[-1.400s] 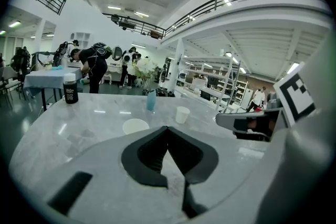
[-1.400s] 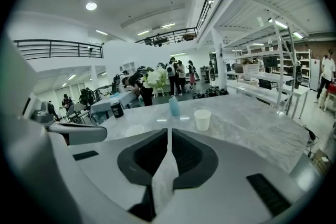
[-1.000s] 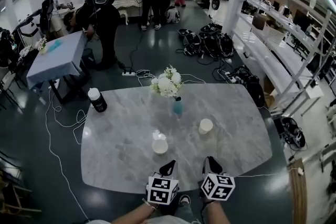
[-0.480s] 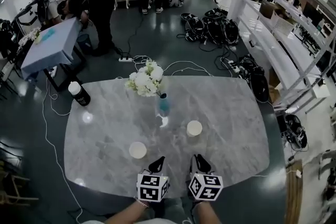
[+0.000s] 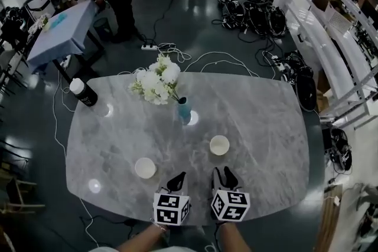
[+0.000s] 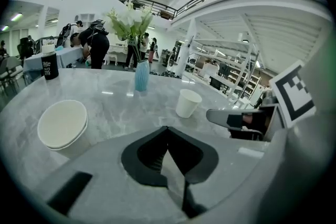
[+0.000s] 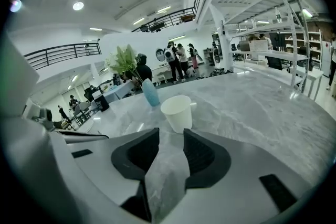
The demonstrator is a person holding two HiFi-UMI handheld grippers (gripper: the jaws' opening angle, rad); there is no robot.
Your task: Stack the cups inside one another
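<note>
Both grippers have come forward and down over the near edge of the table [image 5: 106, 144] since a second ago, and the two cups now lie closer ahead of them. From the head view, your left gripper [image 5: 176, 180] points at the gap between the cups, with the left cup [image 5: 145, 167] off to its left. Your right gripper [image 5: 224, 176] lines up with the right cup [image 5: 219, 145], near it but not touching. The cups stand well apart, both upright. The vase [image 5: 185, 110] of flowers [image 5: 155, 83] and the dark bottle [image 5: 83, 92] sit farther back, out of your way.

In the left gripper view, your jaws are pressed together on nothing. The left cup sits low at the left of the frame, not ahead of the tips. Swing that gripper left and part its jaws first if you want it to steady that cup.

In the right gripper view, your jaws are opening with only bare tabletop between them, and the right cup stands straight ahead, just beyond the tips. Let them widen past the cup's wall, close around its side, and squeeze lightly, since a thin-walled cup like this probably dents. Then lift clear and lower it straight into the left cup.
</note>
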